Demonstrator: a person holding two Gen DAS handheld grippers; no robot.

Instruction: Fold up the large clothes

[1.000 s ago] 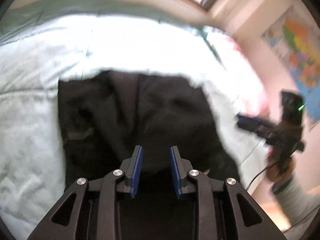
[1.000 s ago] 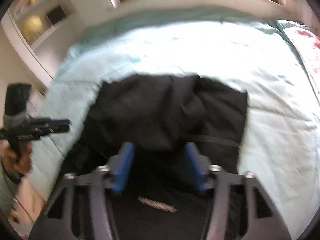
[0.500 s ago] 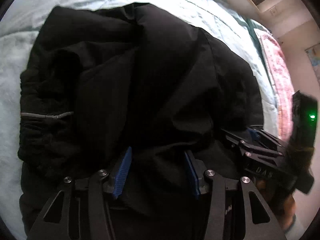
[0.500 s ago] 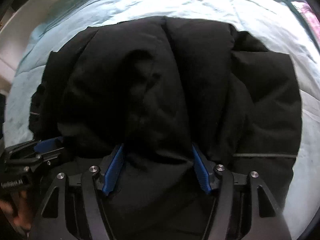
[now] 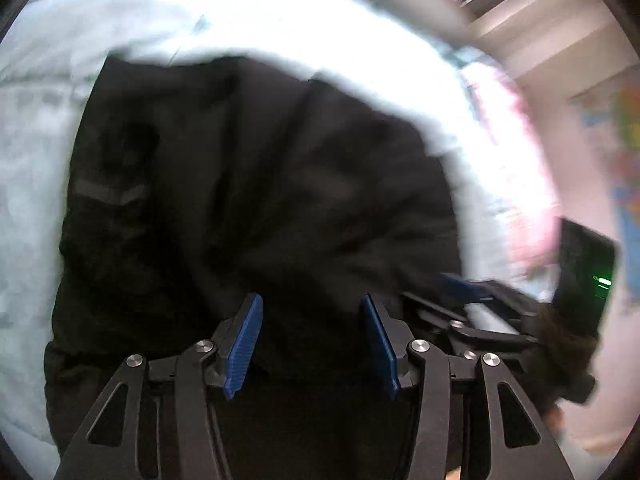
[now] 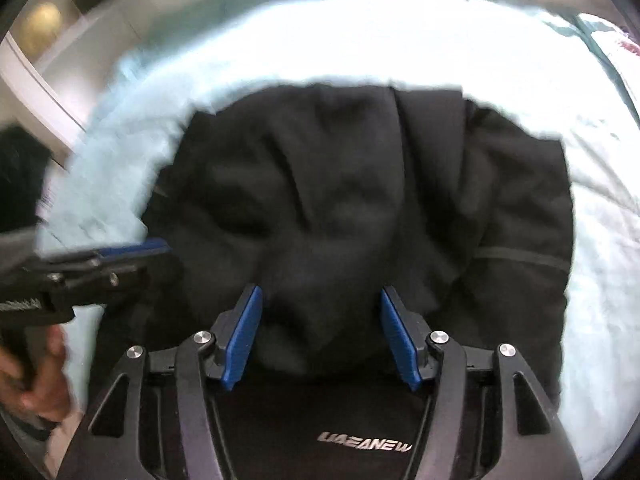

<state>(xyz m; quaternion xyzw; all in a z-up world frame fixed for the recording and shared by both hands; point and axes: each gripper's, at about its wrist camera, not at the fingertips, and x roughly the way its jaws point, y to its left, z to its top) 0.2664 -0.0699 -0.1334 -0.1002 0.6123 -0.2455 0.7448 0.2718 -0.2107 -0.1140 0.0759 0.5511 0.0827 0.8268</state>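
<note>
Your left gripper point(image 5: 312, 344) hangs with its jaws spread wide and nothing between them, just above the near edge of the black garment point(image 5: 248, 200). The garment lies bunched on the pale blue bedspread point(image 5: 36, 208), its long axis running away from you toward the window side; a grey stripe point(image 5: 108, 192) sits at its left edge. Your right gripper point(image 6: 320, 340) is likewise spread wide and holds nothing, poised over the garment's near end, where a printed logo point(image 6: 364, 447) shows.
</note>
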